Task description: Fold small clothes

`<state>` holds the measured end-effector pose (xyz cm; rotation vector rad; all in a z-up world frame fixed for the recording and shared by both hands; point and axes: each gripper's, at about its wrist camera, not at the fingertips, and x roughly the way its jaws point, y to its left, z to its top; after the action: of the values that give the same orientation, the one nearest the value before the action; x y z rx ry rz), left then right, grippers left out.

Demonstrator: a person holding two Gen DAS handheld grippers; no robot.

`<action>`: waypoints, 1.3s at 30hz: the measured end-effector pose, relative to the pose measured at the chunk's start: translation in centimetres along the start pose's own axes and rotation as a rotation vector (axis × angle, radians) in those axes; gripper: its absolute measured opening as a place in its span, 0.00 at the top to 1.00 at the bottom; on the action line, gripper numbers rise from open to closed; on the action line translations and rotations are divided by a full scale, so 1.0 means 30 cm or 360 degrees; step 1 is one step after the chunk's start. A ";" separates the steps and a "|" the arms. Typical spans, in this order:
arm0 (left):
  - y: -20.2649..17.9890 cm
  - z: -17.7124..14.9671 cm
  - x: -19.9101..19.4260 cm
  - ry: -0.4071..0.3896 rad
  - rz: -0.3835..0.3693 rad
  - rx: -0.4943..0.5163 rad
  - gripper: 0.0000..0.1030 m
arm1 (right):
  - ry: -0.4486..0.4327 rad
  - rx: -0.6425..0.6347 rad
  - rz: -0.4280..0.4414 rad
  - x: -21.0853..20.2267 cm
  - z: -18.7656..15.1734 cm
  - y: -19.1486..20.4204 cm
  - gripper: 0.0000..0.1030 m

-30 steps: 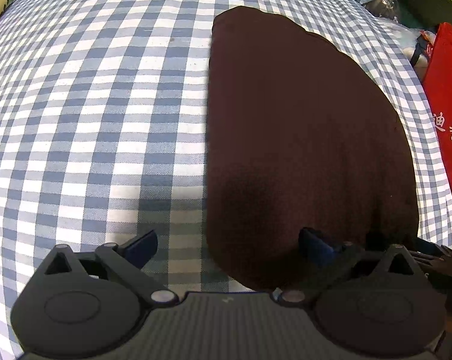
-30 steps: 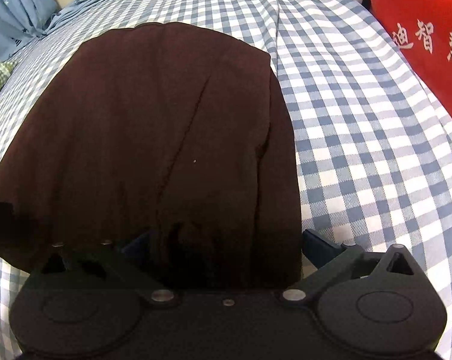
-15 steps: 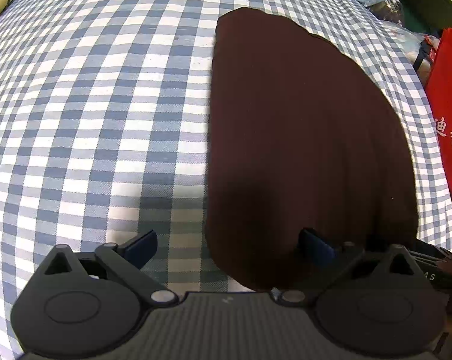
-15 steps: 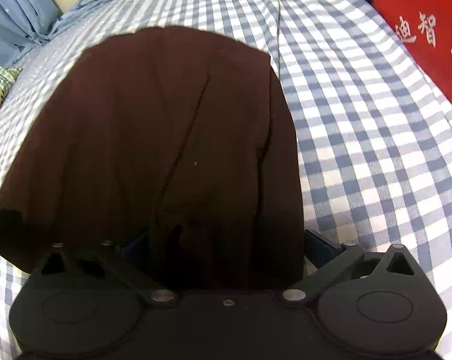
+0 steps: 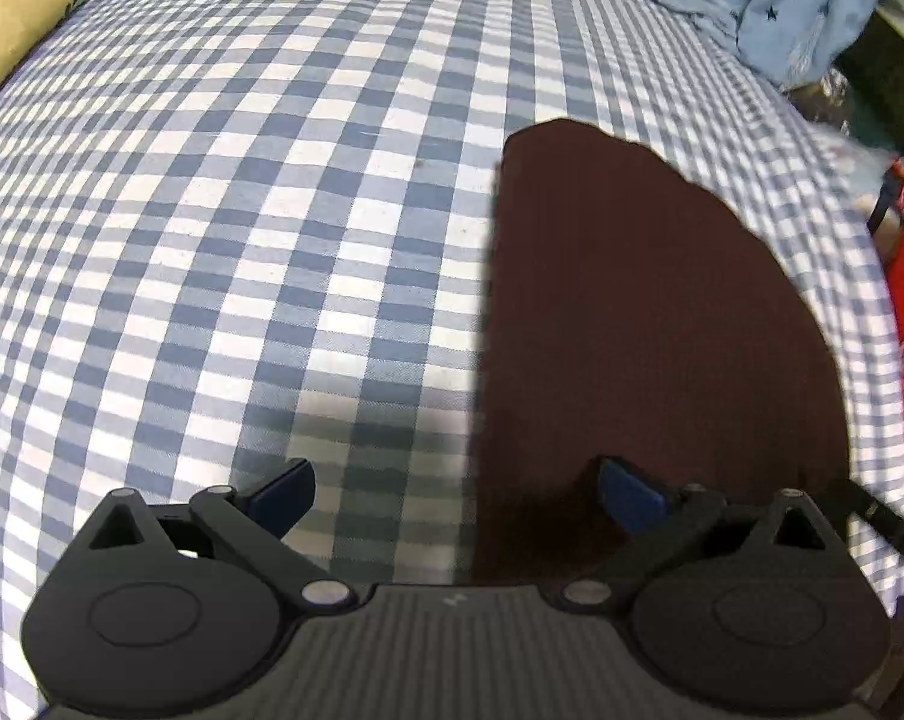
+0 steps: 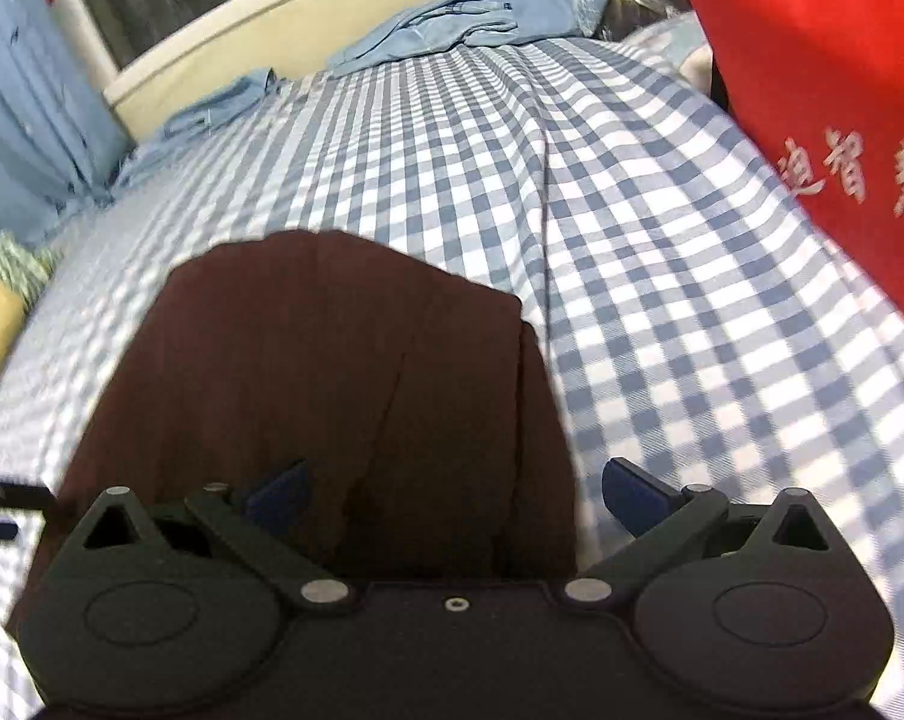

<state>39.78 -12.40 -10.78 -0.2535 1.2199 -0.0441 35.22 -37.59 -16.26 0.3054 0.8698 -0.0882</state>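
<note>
The blue-and-white checked bedsheet (image 5: 272,240) fills most of both views, and more of its far end shows now than a second ago: the cream bed frame (image 6: 308,6), the blue curtain (image 6: 26,108) at the far left and the loose light-blue clothes (image 6: 446,18) by the headboard have come into the right wrist view, where a second ago the dark cloth took up nearly the whole frame. Both cameras have tipped up and pulled back from the work.

The dark brown garment (image 5: 644,324) lies flat on the sheet, near the right side of the bed, folded into a long panel with a straight left edge and a seam-like crease running far to near. Its shape and place have not altered over the last second; only the view of it has shrunk. The red bag (image 6: 812,72) with white characters stands just beyond the sheet's right edge.

The left gripper (image 5: 455,495) hangs with its blue fingers spread wide, one over bare sheet, one over the garment's near left corner, holding nothing. The right gripper (image 6: 455,495) is likewise released, its fingers splayed above the garment's near edge.

I judge this as a retreat after a completed fold: the cloth is let go, and either another fold or the next small garment follows.
</note>
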 end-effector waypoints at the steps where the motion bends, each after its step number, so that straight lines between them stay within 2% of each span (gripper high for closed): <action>1: -0.008 -0.001 0.009 -0.0003 0.0009 0.0012 0.00 | 0.0004 0.0030 0.0021 0.016 0.006 -0.006 0.01; 4: -0.021 -0.004 0.027 -0.0001 0.0033 0.0027 0.00 | 0.0030 0.0055 0.0010 0.063 0.012 -0.016 0.01; 9: -0.017 -0.009 0.028 -0.0002 0.0030 -0.0006 0.00 | 0.0104 0.0022 0.0013 0.107 -0.001 -0.019 0.11; 14: -0.013 -0.011 0.031 -0.0009 0.0027 -0.0020 0.00 | 0.0106 -0.0052 0.0015 0.106 -0.041 -0.007 0.12; 18: -0.019 -0.012 0.030 -0.0012 0.0035 -0.0021 0.00 | 0.0125 0.0036 0.0035 0.106 -0.052 -0.021 0.12; 26: -0.021 -0.006 0.031 0.0000 0.0046 -0.0002 0.00 | 0.0125 0.0128 0.0048 0.118 -0.075 -0.047 0.09; 32: -0.015 -0.006 0.031 0.0005 0.0043 -0.0038 0.00 | 0.0148 0.0109 0.0029 0.128 -0.084 -0.038 0.01; 36: -0.015 0.011 0.025 0.0032 0.0046 -0.0029 0.01 | 0.0164 0.0073 0.0018 0.127 -0.069 -0.026 0.01; 39: -0.018 0.016 0.007 -0.0003 0.0069 -0.0018 0.01 | 0.0144 0.0000 -0.0012 0.113 -0.053 -0.007 0.01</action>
<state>40.35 -12.90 -10.71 -0.2366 1.2235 0.0004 36.19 -37.16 -19.86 0.3078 0.9609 -0.0817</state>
